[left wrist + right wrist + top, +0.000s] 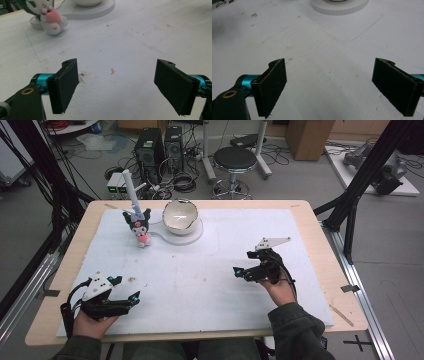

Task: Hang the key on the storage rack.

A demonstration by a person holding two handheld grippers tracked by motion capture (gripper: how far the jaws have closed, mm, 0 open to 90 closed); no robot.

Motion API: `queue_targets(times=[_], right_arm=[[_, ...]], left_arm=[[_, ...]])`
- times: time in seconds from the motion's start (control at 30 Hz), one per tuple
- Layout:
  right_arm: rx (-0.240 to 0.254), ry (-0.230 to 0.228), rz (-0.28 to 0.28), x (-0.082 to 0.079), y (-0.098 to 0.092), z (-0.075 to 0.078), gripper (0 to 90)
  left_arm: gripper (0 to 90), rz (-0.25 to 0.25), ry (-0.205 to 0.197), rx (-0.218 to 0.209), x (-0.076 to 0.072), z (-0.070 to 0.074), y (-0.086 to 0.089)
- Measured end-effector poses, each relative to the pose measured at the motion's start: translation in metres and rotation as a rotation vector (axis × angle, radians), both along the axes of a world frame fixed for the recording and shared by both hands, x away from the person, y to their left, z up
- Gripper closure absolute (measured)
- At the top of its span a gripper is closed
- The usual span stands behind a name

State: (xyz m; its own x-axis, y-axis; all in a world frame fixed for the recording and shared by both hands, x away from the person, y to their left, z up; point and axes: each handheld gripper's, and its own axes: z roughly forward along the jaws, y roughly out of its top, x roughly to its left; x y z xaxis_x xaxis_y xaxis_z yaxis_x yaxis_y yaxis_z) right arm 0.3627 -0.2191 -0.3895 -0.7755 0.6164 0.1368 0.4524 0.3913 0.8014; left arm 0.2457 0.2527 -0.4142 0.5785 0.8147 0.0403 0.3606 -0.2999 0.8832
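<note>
You are seated at a pale wooden table (310, 212) covered by a white foam sheet (215, 270), in a workshop with computer towers, loose cables and a round black stool on the grey floor beyond the far edge. Starting at the near left corner of the sheet, your left gripper (124, 289) rests low over the foam with its jaws spread wide and nothing between them; in the left gripper view the two black pads (63, 85) frame bare, lightly stained foam. Further along, near the far edge and left of centre, a small plush toy (138, 225) with dark ears and a pink heart stands upright, a white stalk rising behind it. Just beside it to the right sits a cracked white bowl (180, 216) on a round white base (192, 236); whether toy and base touch is hard to tell. Toward the right edge, at mid-depth, your right gripper (246, 263) hovers over the sheet, its jaws also wide apart and empty, pointing toward the base, whose rim (339, 8) shows at the top of the right gripper view. This reads as the start of the work: both tools are ready and well apart from the toy and bowl. The next move probably calls for reaching your left gripper forward to the toy, lining the jaws up on either side of its body before closing.
</note>
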Motion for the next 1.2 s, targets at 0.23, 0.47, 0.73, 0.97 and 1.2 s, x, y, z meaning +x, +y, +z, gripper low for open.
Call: queue_targets(times=[0.23,0.47,0.73,0.97,1.2], right_arm=[[-0.001,-0.003,-0.011,-0.005,-0.008,-0.005,11.6],[0.003,0.004,-0.03,-0.01,-0.017,-0.01,11.6],[0.006,0.004,-0.048,-0.016,-0.028,-0.015,11.6],[0.021,0.007,-0.069,-0.02,-0.037,-0.016,11.6],[0.03,-0.002,-0.088,-0.026,-0.045,-0.019,11.6]], left_arm=[[20.0,0.001,0.003,-0.002,0.0,0.0,0.0],[20.0,-0.002,0.003,0.002,0.0,0.0,0.0],[20.0,0.0,0.003,-0.001,0.0,0.0,-0.001],[20.0,-0.007,0.004,0.002,0.0,0.0,-0.001],[20.0,-0.009,0.006,0.005,-0.001,0.0,-0.001]])
